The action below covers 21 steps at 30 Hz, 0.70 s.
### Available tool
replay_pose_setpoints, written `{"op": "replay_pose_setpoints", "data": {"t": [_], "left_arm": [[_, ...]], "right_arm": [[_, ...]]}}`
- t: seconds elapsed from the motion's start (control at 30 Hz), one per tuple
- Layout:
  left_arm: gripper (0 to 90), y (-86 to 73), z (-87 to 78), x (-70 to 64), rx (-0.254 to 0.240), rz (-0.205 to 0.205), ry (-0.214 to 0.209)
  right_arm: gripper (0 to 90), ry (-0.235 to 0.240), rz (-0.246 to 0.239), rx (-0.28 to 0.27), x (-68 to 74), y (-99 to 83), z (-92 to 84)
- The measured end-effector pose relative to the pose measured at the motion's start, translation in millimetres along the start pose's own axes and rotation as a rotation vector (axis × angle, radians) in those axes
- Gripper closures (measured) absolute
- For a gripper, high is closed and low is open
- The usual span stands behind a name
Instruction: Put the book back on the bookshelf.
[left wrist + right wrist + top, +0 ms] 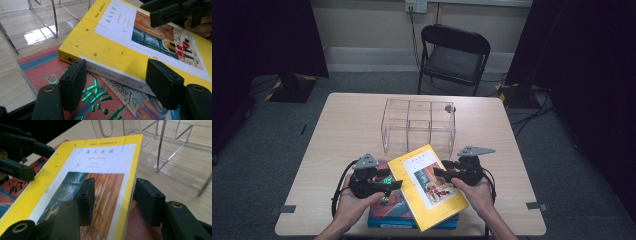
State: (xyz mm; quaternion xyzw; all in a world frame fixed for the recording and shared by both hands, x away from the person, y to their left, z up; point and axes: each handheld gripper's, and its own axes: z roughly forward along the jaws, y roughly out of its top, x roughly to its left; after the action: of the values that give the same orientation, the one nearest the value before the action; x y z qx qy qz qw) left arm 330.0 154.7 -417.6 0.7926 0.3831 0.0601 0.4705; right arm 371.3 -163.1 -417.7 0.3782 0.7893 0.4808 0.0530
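Yellow book (428,186) lies skewed on 2 stacked books (394,212) at the lower centre of the high view, near the counter (342,130) edge. Stiff paperback, moderately light, glossy cover probably slippery; best taken at the edges. Left tongs (120,82) released, straddling its spine. Right tongs (113,202) released astride the opposite edge. Clear acrylic organizer (418,125), frame centre, appears empty.
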Motion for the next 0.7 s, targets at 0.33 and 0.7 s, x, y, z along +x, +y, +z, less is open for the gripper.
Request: {"op": "replay_pose_setpoints", "data": {"t": [0.33, 0.7], "left_arm": [[32.3, -1.1, 3.5, -1.2, -0.028, -0.011, 0.023], [32.5, 0.4, 4.7, -0.8, -0.029, -0.002, 0.052]], "right_arm": [[62.0, 0.003, 0.092, -0.026, 0.6, -2.6, -5.2], [68.1, 0.056, 0.196, -0.050, 2.0, -9.7, -13.4]]}}
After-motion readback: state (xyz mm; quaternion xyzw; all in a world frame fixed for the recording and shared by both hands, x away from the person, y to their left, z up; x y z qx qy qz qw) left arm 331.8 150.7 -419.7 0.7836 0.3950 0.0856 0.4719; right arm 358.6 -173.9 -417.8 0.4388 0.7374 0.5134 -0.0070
